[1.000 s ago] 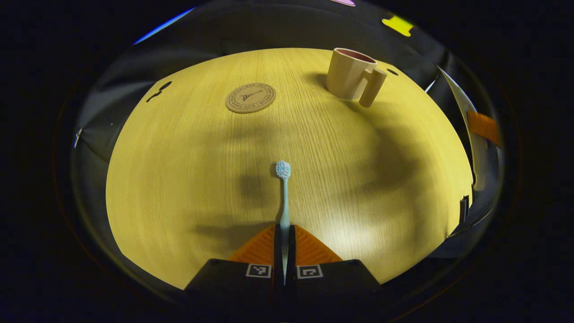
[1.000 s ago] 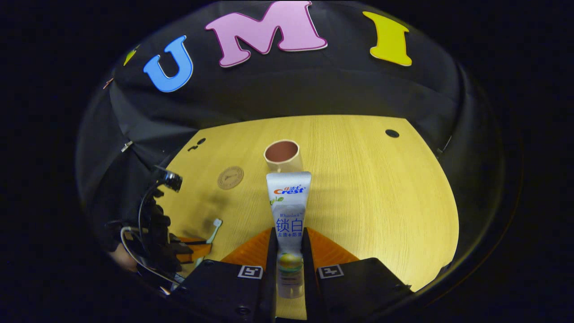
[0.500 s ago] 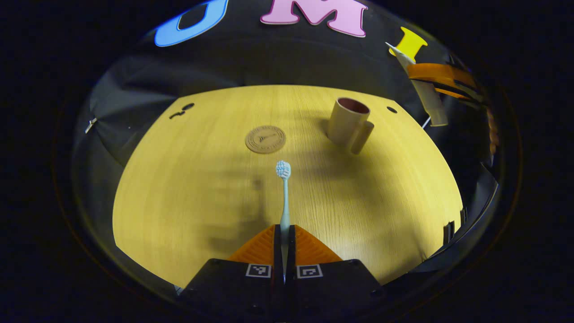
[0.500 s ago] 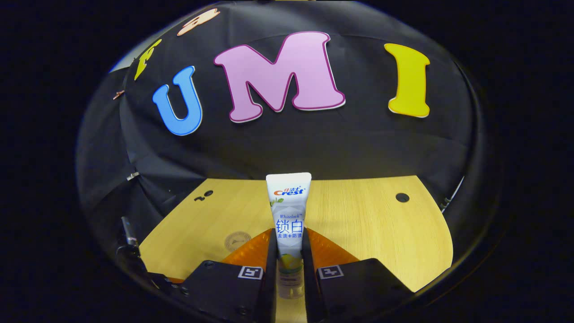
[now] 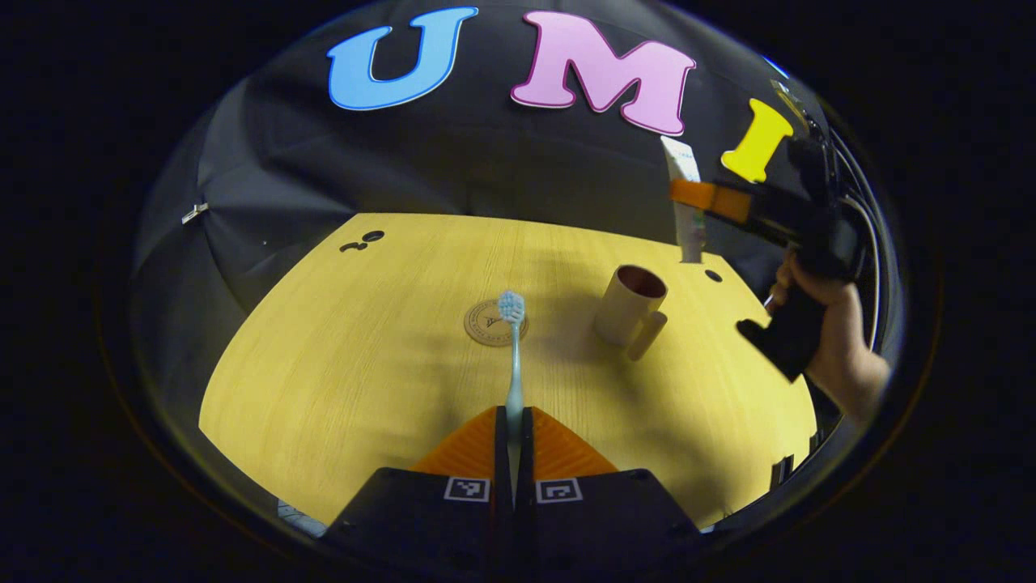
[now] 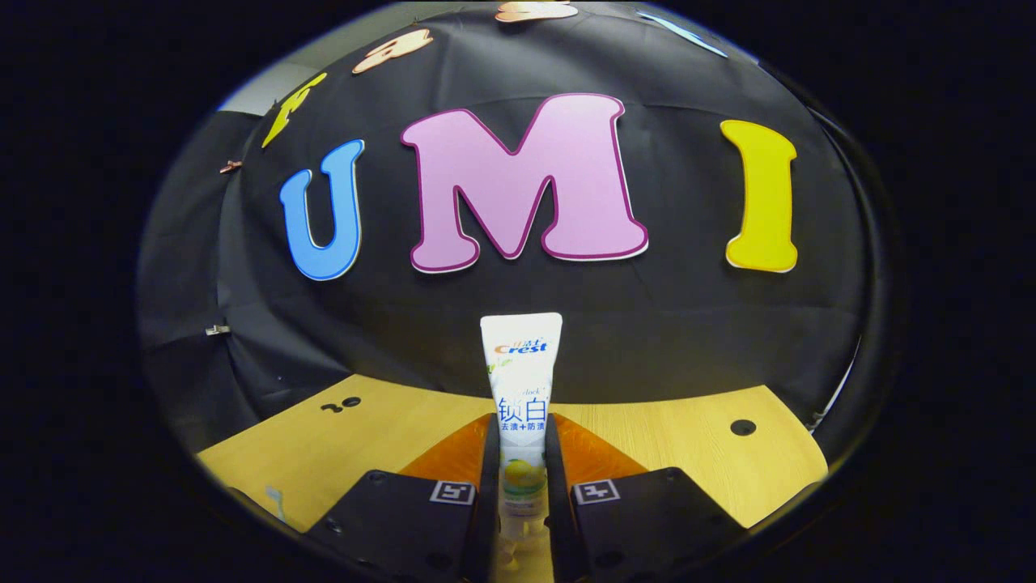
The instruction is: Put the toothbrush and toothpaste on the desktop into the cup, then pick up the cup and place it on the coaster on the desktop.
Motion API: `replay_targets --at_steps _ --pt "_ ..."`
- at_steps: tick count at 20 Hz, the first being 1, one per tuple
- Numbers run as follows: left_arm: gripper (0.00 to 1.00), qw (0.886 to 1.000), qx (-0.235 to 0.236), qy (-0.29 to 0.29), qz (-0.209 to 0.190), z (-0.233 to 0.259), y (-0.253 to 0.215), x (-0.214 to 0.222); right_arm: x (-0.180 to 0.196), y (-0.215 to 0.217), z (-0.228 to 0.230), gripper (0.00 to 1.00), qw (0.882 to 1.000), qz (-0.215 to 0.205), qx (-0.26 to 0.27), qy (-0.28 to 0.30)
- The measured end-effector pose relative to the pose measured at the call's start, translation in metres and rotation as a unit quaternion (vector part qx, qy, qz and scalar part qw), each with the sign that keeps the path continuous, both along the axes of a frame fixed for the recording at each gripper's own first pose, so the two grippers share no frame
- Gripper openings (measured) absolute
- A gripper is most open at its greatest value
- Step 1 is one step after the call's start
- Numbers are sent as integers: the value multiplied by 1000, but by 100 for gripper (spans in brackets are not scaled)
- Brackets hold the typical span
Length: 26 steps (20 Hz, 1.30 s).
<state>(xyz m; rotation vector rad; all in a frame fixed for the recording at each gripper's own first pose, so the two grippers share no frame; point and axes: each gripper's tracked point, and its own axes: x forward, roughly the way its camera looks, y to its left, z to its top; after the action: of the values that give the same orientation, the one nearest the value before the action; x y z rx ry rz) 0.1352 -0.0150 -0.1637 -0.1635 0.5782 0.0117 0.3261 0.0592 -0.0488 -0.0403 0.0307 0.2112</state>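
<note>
Since a second ago you have lifted both tools: the right tool (image 5: 688, 194) has come up from low over the surface (image 5: 340, 356) and now hangs above the cup (image 5: 630, 304), and your left tool's view has tipped up, so the coaster (image 5: 486, 324) sits behind the brush head instead of far beyond it.

Your left tool (image 5: 515, 421) is closed on the toothbrush (image 5: 513, 356); both orange fingers (image 5: 469, 445) press on its handle. The brush points straight ahead, bristle end away from you, held off the surface.

Your right tool grips the toothpaste (image 6: 520, 405) between both fingers (image 6: 453, 453), low on the tube, near the cap. In the right gripper view the flat crimped end stands up against the wall. In the left gripper view the tube (image 5: 684, 202) hangs roughly upright, its lower end just above and behind the cup's rim, not yet inside. Your hand (image 5: 834, 324) holds that tool at the right edge.

The cup stands upright on the surface, handle toward you, to the right of the coaster and apart from it. The coaster lies flat with nothing on it.
</note>
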Motion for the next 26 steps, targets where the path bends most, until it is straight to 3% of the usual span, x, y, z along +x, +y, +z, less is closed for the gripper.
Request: replay_targets --at_steps 4,12,16,17,18,19,20,23,26 --pt "6 1000 -19 2 -5 0 -17 17 23 -10 -32 29 1000 -28 6 -1" --pt "6 996 -58 -72 1 20 -39 47 35 12 -75 29 1000 12 1 -10" --pt "6 994 -70 -80 14 10 -36 53 39 13 -98 30 1000 12 5 0" --pt "6 994 -75 -81 15 9 -37 54 37 12 -103 26 1000 13 6 2" --pt "7 994 -77 -82 16 7 -37 55 36 14 -107 40 1000 18 4 4" --pt "6 994 -77 -82 15 5 -37 55 32 14 -108 31 1000 24 -1 -3" --pt "6 993 -75 -84 14 4 -39 57 30 15 -105 48 999 30 -9 -13" --pt "6 993 -70 -94 9 9 -42 62 23 11 -103 51 999 37 -2 -13" --pt "6 991 -62 -119 -6 30 -52 80 13 -17 -94 99 1000 15 6 -10"
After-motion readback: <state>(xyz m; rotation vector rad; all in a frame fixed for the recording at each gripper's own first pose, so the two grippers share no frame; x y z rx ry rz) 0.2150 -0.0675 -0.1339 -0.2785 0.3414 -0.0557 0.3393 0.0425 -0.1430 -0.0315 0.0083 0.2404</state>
